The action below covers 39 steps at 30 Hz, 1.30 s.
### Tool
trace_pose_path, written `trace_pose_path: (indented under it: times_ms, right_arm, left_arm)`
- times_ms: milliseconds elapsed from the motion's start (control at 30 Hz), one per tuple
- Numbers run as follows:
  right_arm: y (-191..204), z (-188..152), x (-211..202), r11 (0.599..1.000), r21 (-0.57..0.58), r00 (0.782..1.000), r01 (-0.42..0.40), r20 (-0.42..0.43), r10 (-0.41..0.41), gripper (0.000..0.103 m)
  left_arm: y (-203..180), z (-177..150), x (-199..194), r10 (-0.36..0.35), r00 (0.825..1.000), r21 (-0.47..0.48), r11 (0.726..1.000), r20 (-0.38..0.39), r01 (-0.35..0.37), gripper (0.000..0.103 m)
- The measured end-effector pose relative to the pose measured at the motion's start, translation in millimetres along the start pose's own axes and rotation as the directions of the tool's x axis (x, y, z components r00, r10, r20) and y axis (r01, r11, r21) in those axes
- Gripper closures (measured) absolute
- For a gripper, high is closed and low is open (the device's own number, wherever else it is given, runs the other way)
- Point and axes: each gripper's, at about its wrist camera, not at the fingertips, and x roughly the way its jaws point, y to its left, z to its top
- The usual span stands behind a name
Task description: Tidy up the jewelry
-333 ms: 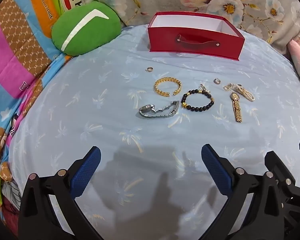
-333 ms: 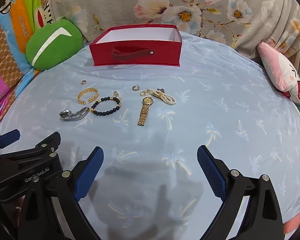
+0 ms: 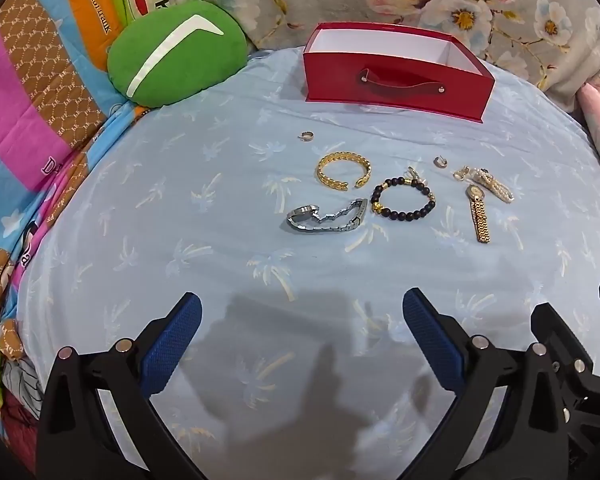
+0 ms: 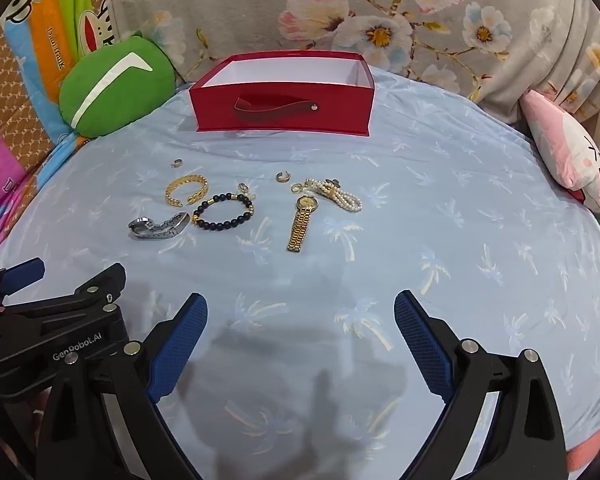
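Nothing has shifted in the last instant; I hold my left gripper point(image 3: 302, 344) and right gripper point(image 4: 300, 346) wide and empty above the pale-blue palm-print bedsheet point(image 4: 440, 200); the gold and beaded jewelry point(image 4: 244, 208) lies untouched before the open red cardboard box point(image 4: 282, 110), so sorting has not begun.

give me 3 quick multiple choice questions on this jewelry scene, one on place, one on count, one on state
1. What lies just right of the silver watch?
A black bead bracelet
B pearl bracelet
C green cushion

2. How many watches lie on the sheet?
A one
B two
C four

3. The red box is:
A open-topped
B lidded
C overturned

Answers:
1 A, the black bead bracelet sits beside the silver watch.
2 B, the silver watch and the gold watch.
3 A, its white inner walls show from above.
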Motion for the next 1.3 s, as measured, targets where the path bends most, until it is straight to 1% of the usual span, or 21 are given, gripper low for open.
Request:
trace_pose_path:
  times_ms: [100,167,567,1300]
  right_arm:
    - [7.6,-3.3,-1.5,1.0,0.002,1.0,0.008,0.003,-0.008,0.01]
    - [-4.1,0.4,1.3,1.0,-0.003,1.0,-0.003,-0.008,0.003,0.01]
    - [-3.4,-1.4,-3.0,0.999,-0.015,1.0,0.031,-0.001,-0.031,0.01]
    - [-1.2,-3.9,-6.8,0.999,-0.018,1.0,0.029,0.005,-0.029,0.01]
  left_arm:
    - [0.0,-0.9,-0.2,-0.001,1.0,0.004,1.0,-0.004,0.001,0.005]
    - [2.0,-0.3,-0.2,0.005,1.0,0.007,1.0,-0.003,-0.005,0.005]
    - [1.2,-3.8,-3.2,0.021,1.0,0.018,1.0,-0.002,-0.021,0.005]
    - [3.1,-5.8,-9.5,0.043,0.999,0.022,0.999,0.004,-0.043,0.005]
